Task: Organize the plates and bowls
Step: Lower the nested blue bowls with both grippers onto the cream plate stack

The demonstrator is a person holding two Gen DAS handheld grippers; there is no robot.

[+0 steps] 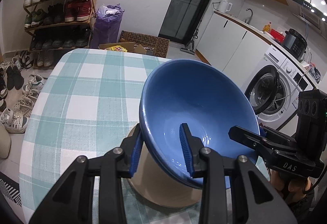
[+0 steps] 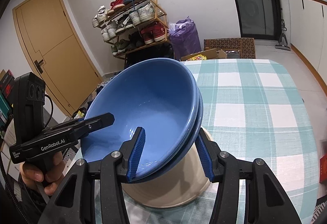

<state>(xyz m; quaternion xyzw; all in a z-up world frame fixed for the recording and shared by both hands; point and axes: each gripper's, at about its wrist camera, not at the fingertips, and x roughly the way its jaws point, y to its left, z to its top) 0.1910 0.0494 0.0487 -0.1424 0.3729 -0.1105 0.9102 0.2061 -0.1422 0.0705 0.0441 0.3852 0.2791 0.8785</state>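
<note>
Left gripper: nearest the left wrist camera; its two black fingers with blue ribbed pads straddle the near rim of the bowls, one pad outside under the rim, the other pad inside the top bowl, both pressing the wall. Clamped on the rim, partly closed.
Right gripper: same grip from the other side; one blue pad lies inside the top bowl, the other against the outside below the rims. Clamped, jaws a bit wider apart than the left pair.
Blue bowls: two nested, their two rims showing as a double edge at the right in the right wrist view; tilted, the open side faces the cameras. Held between the two grippers.
Cream bowl: sits under the blue stack, on the cloth; whether the blue stack touches it cannot be told.
Table: covered with a teal and white check cloth, bare past the bowls.
Hand: grips the handle of the left gripper at the lower left of the right wrist view.
Background: shoe rack by the wall, washer to the right.
</note>
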